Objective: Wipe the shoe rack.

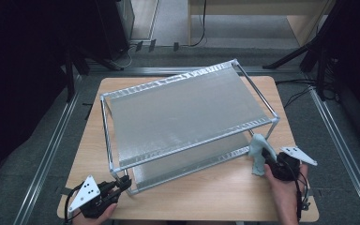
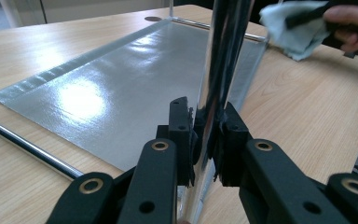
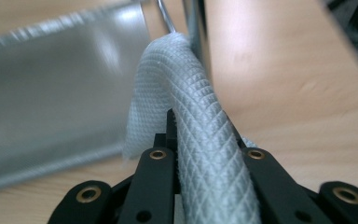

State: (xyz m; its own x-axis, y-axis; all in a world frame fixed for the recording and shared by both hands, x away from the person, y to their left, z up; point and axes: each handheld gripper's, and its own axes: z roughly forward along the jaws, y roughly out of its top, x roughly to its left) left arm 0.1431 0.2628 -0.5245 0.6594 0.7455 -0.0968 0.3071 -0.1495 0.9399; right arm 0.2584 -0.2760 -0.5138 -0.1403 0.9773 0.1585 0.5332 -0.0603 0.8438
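While left gripper clamps rack's front post — right gripper pinches cloth vs. rear post.

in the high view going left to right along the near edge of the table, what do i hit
left gripper shut on the rack's near-left post → lower shelf of the rack → pale cloth held against the near-right post → right gripper → person's right hand
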